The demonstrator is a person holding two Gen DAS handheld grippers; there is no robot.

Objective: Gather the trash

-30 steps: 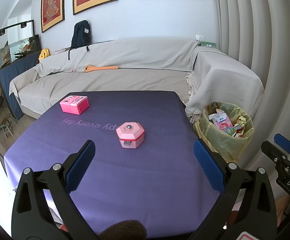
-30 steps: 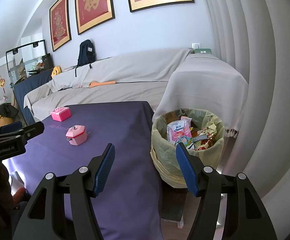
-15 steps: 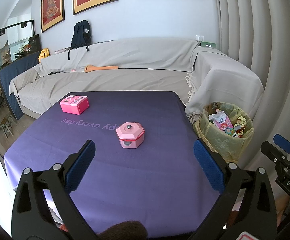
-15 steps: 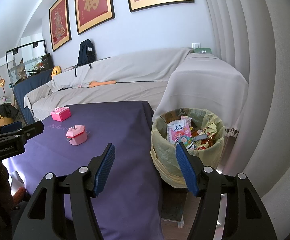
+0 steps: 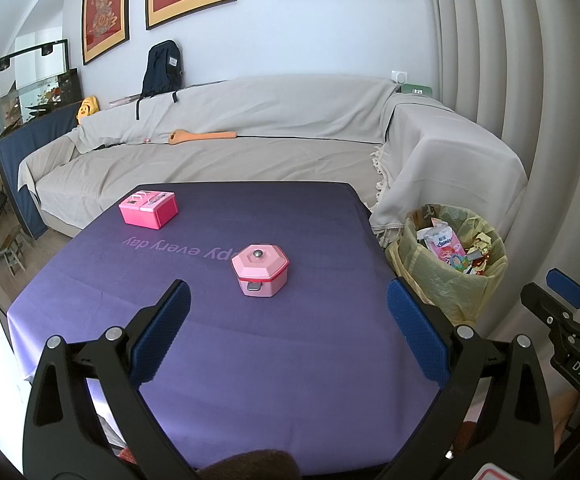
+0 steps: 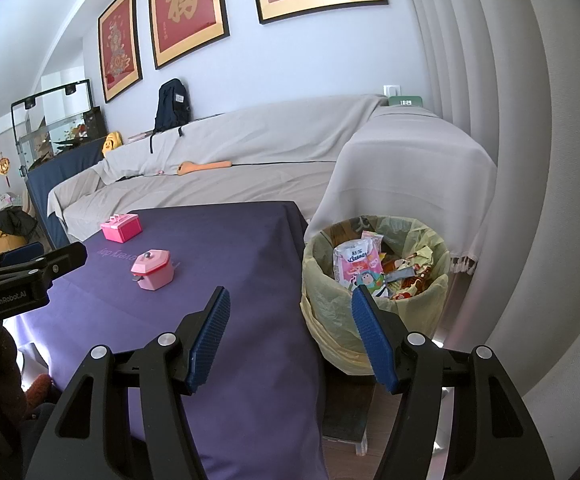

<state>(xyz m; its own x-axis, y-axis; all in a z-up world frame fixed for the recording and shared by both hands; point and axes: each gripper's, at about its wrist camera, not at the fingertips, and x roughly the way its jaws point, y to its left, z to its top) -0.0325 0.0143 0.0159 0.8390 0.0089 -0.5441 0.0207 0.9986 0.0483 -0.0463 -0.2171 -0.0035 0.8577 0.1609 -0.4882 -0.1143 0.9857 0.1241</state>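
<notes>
The left gripper (image 5: 288, 334) is hovering with fingers spread and empty over the purple worktop (image 5: 226, 344), whose whole spread shows only in the left view. The right gripper (image 6: 290, 338) is likewise released and empty. The right view alone is looking into the bin (image 6: 374, 304), lower right, where trash (image 6: 360, 266) is piled.

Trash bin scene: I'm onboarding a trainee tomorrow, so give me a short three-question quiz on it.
1. True or false: the trash bin stands on the purple table.
2. How many pink boxes sit on the table?
3. The right gripper is: A) open and empty, B) shut on a wrapper.

Key: 1. False, it stands beside the table. 2. Two: a rectangular box and a hexagonal box. 3. A.
</notes>
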